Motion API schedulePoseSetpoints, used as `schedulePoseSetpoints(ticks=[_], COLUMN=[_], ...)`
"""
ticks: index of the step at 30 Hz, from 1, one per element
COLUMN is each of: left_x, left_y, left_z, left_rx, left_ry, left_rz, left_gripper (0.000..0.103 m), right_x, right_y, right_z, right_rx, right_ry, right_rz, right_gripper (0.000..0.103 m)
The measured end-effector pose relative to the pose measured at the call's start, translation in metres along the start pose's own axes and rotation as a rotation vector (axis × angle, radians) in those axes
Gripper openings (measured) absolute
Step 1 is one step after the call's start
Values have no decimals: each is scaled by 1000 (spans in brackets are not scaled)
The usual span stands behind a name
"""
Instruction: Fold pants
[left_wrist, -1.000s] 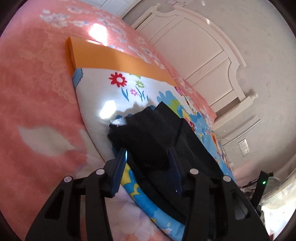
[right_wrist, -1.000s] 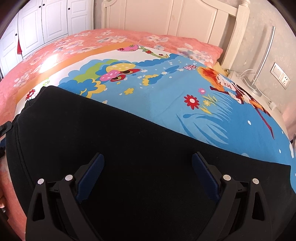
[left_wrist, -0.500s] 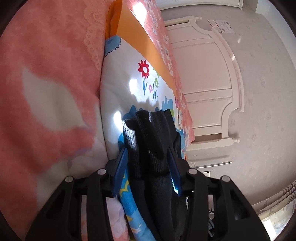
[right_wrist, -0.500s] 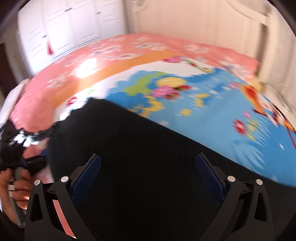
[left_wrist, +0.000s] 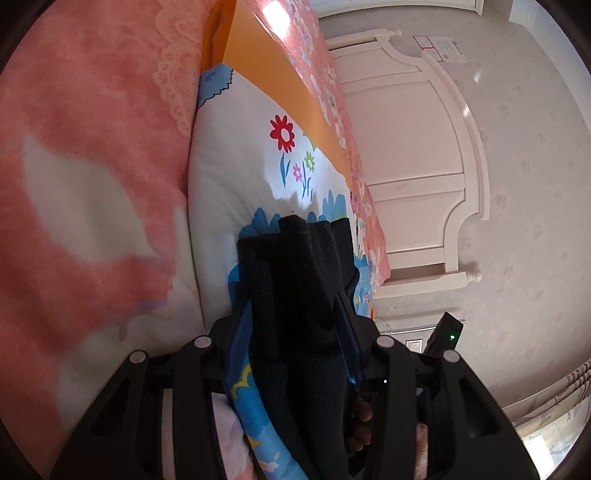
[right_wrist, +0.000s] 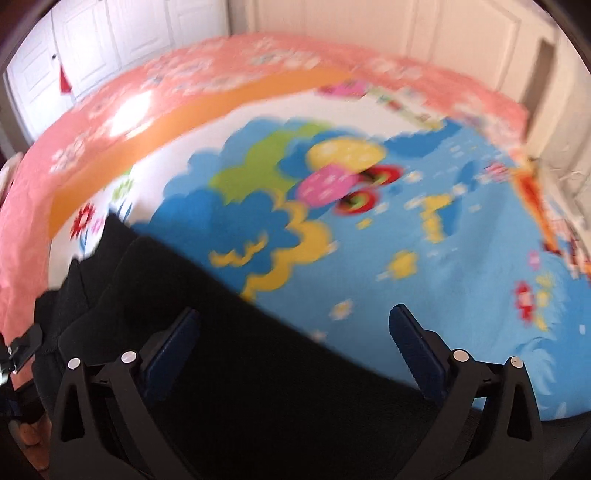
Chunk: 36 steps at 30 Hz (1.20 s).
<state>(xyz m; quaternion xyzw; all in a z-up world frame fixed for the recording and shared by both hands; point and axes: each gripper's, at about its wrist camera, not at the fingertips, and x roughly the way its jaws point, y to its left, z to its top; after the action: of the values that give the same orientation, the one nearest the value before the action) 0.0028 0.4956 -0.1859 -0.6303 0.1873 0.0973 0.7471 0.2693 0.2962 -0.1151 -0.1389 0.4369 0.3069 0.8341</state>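
While the left gripper (left_wrist: 295, 317) has its jaws narrowed onto a bunched end of the black pants (left_wrist: 295, 280), several thick folds of the knit cloth stand pressed between the blue pads (left_wrist: 347, 339) and poke out past the tips. From there the pants run back under the gripper's body, where a few fingers of a hand (left_wrist: 364, 413) show beside the cloth. They lie on a cartoon-printed quilt (left_wrist: 236, 155) – white with flowers at this end, blue farther on, with an orange band along its far edge – spread on a bed with a pink floral bedspread (left_wrist: 92, 110); the gripped end sits near the quilt's white end, close to that edge of the bed. Seen from the right wrist, the right gripper (right_wrist: 295, 328) hangs over the pants (right_wrist: 229, 362) with its jaws wide and nothing between them – one finger over the black cloth, the other over the blue quilt (right_wrist: 424, 221). That view is blurred. A white headboard (left_wrist: 413, 155) stands against the wall beyond the bed.
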Motion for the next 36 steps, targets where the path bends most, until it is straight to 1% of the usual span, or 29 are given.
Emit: schedulePoseSetpoints(ticks=[1, 2, 3, 5, 7, 8, 9, 11, 12, 13, 14, 15, 16, 17, 19, 21, 22, 23, 24, 26, 28, 30, 32, 34, 35, 36], left_x=[1, 1, 1, 3, 5, 7, 9, 13, 15, 16, 19, 21, 22, 23, 22, 20, 20, 20, 22, 21, 19, 16, 17, 20, 21, 21], left_y=[-1, -2, -2, -3, -5, -8, -11, -15, -15, -15, -14, -12, -11, -10, -12, -17, -18, -16, -12, -7, -4, -5, -6, -7, -8, -10], left_z=[0, -1, -1, -1, -1, -1, -1, -1, -1, -1, 0, 2, 4, 6, 8, 10, 10, 11, 11, 10, 7, 2, -1, -1, 1, 2], left_rx=[5, 7, 9, 17, 29, 38, 53, 76, 84, 87, 89, 83, 73, 60, 36, 31, 20, -5, -38, -73, -88, -88, -73, -63, -60, -44], left_ry=[-3, -6, -10, -14, -13, -10, -7, -2, -1, 2, 7, 13, 20, 31, 45, 46, 47, 49, 54, 56, 52, 49, 48, 54, 60, 59], left_rz=[3, 5, 7, 12, 21, 27, 39, 58, 70, 76, 80, 75, 72, 71, 62, 52, 48, 43, 36, 27, 20, -3, -1, -2, -7, -9], left_gripper=[44, 44, 44, 44, 45, 45, 44, 43, 39, 31, 29, 25, 22, 22, 16, 16, 17, 19, 23, 25, 38, 42, 42, 40, 37, 27], right_x=[-15, -27, -39, -63, -87, -95, -105, -115, -115, -109, -97, -92, -89, -86, -85, -85, -83, -82, -81, -81, -82, -84, -85, -85, -85, -85], right_y=[-14, -28, -38, -52, -66, -72, -86, -104, -115, -130, -144, -158, -160, -160, -151, -140, -131, -123, -120, -124, -125, -124, -122, -120, -119, -118], right_z=[-3, -9, -19, -39, -66, -75, -92, -109, -115, -120, -121, -124, -121, -119, -118, -125, -127, -126, -126, -126, -128, -130, -132, -132, -132, -132], right_rx=[62, 123, 161, 184, 186, 192, 214, 242, 246, 262, 288, 311, 307, 301, 254, 187, 141, 107, 94, 90, 94, 86, 72, 61, 58, 56], right_ry=[-30, -21, -9, -17, -29, -32, -27, -18, -11, 10, 46, 44, 39, 53, 48, 10, -4, 0, 6, 3, -1, -1, 1, 5, 7, 7], right_rz=[32, 85, 146, 225, 270, 277, 275, 267, 255, 216, 188, 213, 217, 222, 203, 184, 146, 102, 78, 69, 66, 55, 42, 38, 35, 26], right_gripper=[97, 97, 90, 85, 85, 85, 85, 84, 79, 77, 76, 67, 65, 64, 68, 82, 83, 83, 83, 83, 83, 83, 84, 88, 88, 88])
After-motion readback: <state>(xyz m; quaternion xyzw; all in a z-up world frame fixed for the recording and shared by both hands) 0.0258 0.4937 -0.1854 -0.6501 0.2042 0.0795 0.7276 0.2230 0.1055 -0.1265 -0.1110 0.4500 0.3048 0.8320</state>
